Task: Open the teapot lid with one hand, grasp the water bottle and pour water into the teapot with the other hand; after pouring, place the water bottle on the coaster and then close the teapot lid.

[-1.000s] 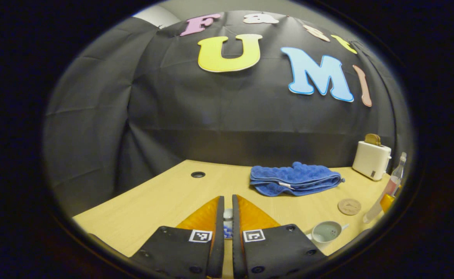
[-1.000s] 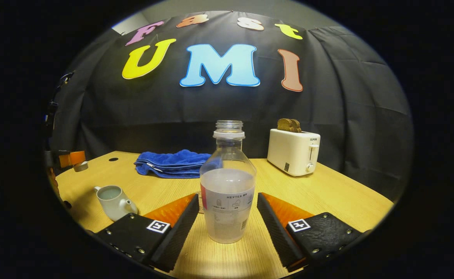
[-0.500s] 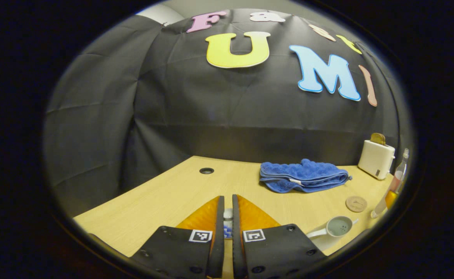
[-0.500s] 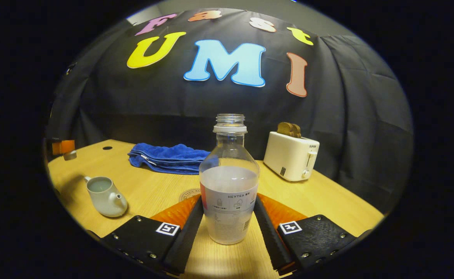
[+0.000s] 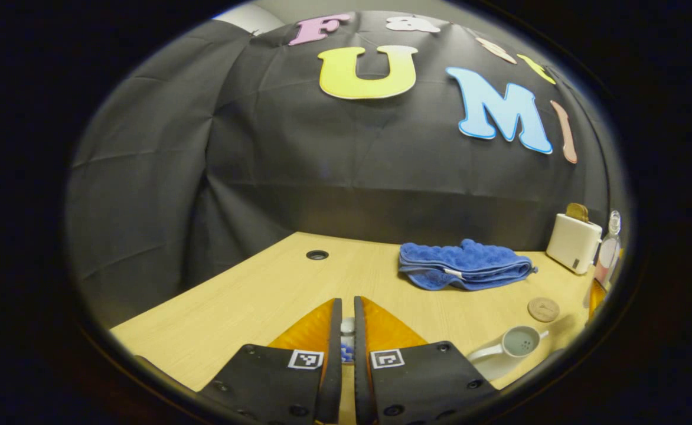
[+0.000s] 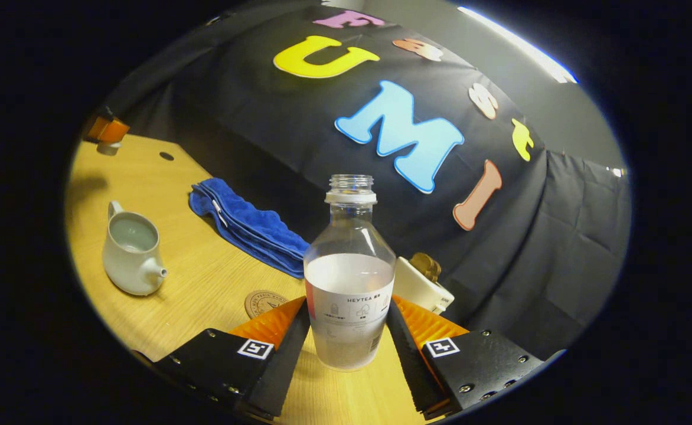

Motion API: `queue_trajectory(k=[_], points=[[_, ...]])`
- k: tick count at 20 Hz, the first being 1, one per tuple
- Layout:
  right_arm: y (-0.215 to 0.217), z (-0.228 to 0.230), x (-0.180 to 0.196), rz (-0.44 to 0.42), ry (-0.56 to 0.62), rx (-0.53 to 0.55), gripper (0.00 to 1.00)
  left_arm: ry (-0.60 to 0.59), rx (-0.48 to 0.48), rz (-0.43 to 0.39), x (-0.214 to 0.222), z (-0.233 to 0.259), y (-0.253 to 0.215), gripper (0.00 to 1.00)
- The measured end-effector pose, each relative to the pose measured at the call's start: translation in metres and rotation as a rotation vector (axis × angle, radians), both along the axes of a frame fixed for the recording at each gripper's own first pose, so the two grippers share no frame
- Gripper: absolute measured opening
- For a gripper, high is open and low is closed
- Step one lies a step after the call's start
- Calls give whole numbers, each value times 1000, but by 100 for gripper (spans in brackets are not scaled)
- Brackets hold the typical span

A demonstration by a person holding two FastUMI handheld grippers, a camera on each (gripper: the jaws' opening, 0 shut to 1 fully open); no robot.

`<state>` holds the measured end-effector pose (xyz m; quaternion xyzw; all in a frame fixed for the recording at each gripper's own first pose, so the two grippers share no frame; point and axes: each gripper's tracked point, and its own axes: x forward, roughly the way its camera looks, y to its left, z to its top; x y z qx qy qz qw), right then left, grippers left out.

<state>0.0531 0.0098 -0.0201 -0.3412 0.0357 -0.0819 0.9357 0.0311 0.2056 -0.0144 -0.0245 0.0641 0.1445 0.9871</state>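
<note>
My right gripper (image 6: 348, 307) is shut on the clear water bottle (image 6: 349, 277), which is capless and about half full of water. In the left gripper view the bottle (image 5: 609, 251) hangs above the table at the far right. The white teapot (image 6: 130, 248) stands open on the table to the left, spout toward me. A round cork coaster (image 6: 265, 303) lies just left of my fingers. My left gripper (image 5: 347, 307) is shut on the teapot lid (image 5: 347, 326), whose white knob peeks between the fingers. That gripper (image 6: 105, 131) holds the lid (image 6: 108, 147) above the table's far left.
A folded blue towel (image 6: 245, 224) lies behind the teapot by the black cloth wall. A white toaster (image 6: 420, 283) with bread stands behind the bottle. The wooden table (image 5: 251, 307) has a round cable hole (image 5: 317, 255) near the back.
My right fingers closed on the bottle and raised it, and that view has rolled and swung toward the teapot. The left gripper kept the lid and drifted slightly left.
</note>
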Motion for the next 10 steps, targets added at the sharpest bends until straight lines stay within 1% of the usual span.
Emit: queue_trajectory(k=[2, 7, 10], points=[[4, 0, 1, -10, -12, -93, 78, 1, 1, 1, 0, -1, 0, 15], [13, 9, 3, -35, -82, -383, 78, 4, 3, 8, -2, 0, 2, 15], [22, 10, 2, -30, -115, -505, 78, 6, 5, 9, -2, -1, 2, 15]])
